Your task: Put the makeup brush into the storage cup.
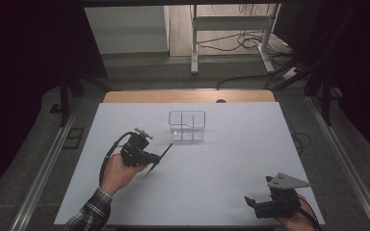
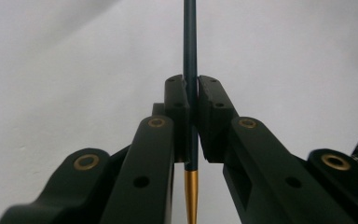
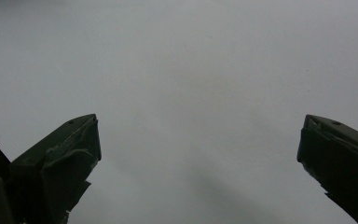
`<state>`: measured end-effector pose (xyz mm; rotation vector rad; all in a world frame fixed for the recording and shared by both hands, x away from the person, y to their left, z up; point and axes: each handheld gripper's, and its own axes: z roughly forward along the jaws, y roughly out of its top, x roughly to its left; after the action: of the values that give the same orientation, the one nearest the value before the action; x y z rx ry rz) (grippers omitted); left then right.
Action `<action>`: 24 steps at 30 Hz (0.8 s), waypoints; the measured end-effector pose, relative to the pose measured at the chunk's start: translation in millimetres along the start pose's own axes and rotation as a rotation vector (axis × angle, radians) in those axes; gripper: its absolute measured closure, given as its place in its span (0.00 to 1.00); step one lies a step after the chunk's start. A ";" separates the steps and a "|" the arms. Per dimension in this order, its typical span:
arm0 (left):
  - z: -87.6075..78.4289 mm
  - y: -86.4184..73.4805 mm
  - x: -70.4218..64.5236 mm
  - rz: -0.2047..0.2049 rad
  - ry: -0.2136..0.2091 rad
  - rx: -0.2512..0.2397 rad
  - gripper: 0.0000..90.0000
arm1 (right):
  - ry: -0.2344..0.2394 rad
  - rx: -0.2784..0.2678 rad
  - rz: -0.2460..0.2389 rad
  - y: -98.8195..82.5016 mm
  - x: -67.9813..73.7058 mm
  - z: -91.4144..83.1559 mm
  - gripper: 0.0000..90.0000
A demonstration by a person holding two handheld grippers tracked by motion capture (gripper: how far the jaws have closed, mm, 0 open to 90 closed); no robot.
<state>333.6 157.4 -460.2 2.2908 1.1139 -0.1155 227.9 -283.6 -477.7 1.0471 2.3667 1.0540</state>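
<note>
Between the closed jaws of the left gripper (image 1: 150,158), a slim dark pen (image 1: 160,159) with a gold tip is clamped across its shaft, held above the white bench (image 1: 231,159) just in front of a clear plastic compartment organizer (image 1: 187,126). From the left gripper view, the pads (image 2: 177,116) press on the pen's dark barrel (image 2: 189,56) from both sides, the gold end (image 2: 191,196) pointing back toward the hand and the long dark end running forward. Judged from its thin, straight form, the pen is light and stiff, and its smooth round barrel is probably slippery: it could twist or slide lengthwise in a loose pinch. The grip sits nearer the gold end than the middle, so the long free end may swing; a hold closer to mid-shaft, square across the barrel, would give better control when aiming it into one of the organizer's narrow cells. The organizer looks thin-walled and light, and a knock could shift it. Near the bench's front right corner, the right gripper (image 1: 257,204) rests with its jaws standing wide apart and holding nothing.
</note>
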 end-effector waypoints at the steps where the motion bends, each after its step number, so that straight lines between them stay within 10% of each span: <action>1: -0.3 -0.2 -1.3 0.001 -0.006 -0.002 0.93 | -0.002 0.000 0.003 0.1 -0.1 -0.1 0.00; 24: 0.7 -15.8 -26.5 0.040 -0.078 -0.027 0.93 | 0.005 -0.009 -0.016 5.5 5.8 -1.3 0.00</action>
<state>304.9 146.3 -459.7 2.2638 1.0233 -0.1719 226.0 -277.4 -472.8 1.0216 2.3678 1.0623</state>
